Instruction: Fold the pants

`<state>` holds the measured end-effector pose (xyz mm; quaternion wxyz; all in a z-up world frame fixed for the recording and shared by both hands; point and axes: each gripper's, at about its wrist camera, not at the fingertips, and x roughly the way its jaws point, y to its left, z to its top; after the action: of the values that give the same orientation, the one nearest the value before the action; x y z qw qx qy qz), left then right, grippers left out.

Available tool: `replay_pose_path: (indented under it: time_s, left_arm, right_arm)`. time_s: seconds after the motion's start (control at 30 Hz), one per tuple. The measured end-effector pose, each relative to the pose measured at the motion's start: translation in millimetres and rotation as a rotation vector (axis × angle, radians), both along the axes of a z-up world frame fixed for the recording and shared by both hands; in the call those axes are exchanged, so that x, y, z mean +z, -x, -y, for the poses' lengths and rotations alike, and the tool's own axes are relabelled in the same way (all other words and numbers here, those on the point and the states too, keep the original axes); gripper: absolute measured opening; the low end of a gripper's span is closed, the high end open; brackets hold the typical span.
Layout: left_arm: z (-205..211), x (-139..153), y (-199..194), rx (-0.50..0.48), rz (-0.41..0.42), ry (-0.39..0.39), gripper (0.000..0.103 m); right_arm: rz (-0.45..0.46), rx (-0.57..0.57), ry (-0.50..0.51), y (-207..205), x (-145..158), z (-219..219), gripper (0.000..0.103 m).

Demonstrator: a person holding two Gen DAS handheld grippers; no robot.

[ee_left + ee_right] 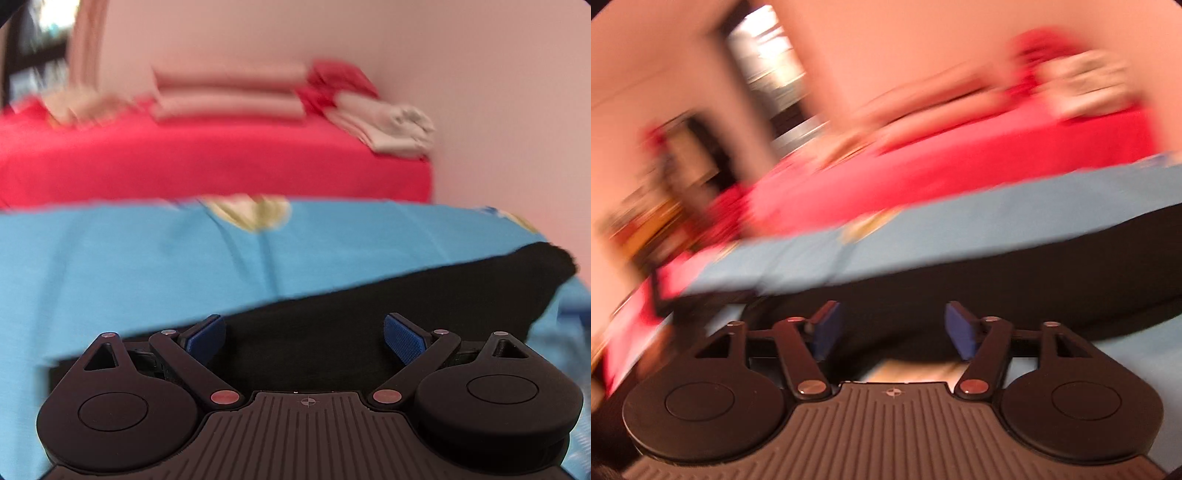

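Observation:
Black pants lie flat on a light blue sheet. In the left wrist view they run from just ahead of the gripper off to the right. My left gripper is open, its blue pads wide apart, low over the near part of the pants and holding nothing. In the right wrist view, tilted and blurred, the pants stretch across in front. My right gripper is open and empty at their near edge, above the blue sheet.
A bed with a red cover stands behind the blue surface, with stacked pink pillows and folded pale cloths on it. A pink wall is at the right. A dark doorway shows at the left.

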<state>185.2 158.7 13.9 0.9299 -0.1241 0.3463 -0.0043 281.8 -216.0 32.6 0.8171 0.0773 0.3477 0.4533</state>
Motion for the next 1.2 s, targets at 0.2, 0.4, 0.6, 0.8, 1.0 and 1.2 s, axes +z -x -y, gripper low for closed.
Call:
replay_pose_path:
  time_s: [0.2,0.4,0.6,0.8,1.0,1.2]
  left_arm:
    - [10,-32,-3,0.001,0.045,-0.054,0.103]
    - [-2,-33,-3,0.014,0.065,0.008,0.103]
    - [-4,-34,-5,0.018,0.074,0.015,0.103]
    - [-4,-34,-4,0.022,0.074,0.011,0.103]
    - [-4,-34,-3,0.023,0.077,0.015,0.103]
    - [-4,-34,-3,0.023,0.079,0.014,0.103]
  right_arm:
    - [0.103,0.259,0.171,41,-21,-69,0.070]
    - [0.026,0.263,0.155,-2,-43,-112,0.070]
    - [-0.104,0.539,-0.039,17,-47,-93,0.084]
    - [-0.294,0.334,-0.107,-22,-60,-82,0.072]
    - [0.043,0.429,0.085,23,-26,-73,0.078]
    - [-0.147,-0.020,-0.247,-54,-40,-1,0.088]
